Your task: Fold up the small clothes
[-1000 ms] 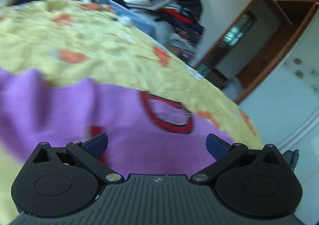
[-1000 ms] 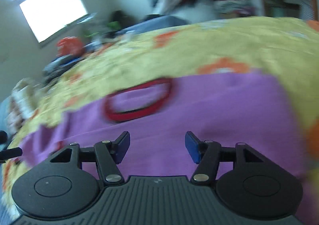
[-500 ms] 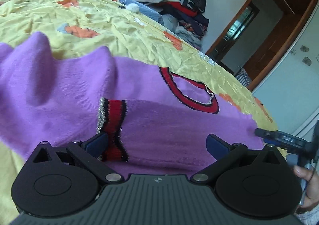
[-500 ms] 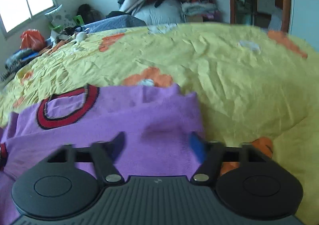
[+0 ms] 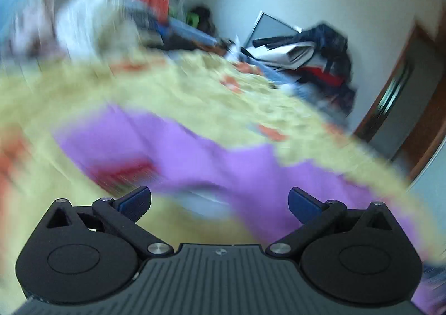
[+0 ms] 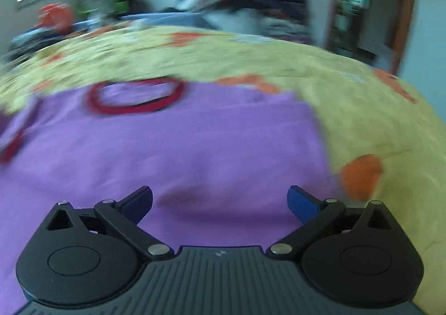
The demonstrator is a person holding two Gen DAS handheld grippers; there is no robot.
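— Item?
— One purple sweater [image 6: 172,147], flat on the yellow bedspread [image 6: 362,108], red collar [image 6: 135,97] at the far end from my right gripper [image 6: 220,199].

— Tools?
— Right gripper: released, jaws wide, empty, low over the body cloth. Left gripper [image 5: 220,199]: also released and empty, over the near edge beside a red cuff [image 5: 122,170].

— Why so placed?
— I judge both are lined up for the next pinch.

— Long axis?
— Collar to hem, running away from me; left view too blurred to confirm.
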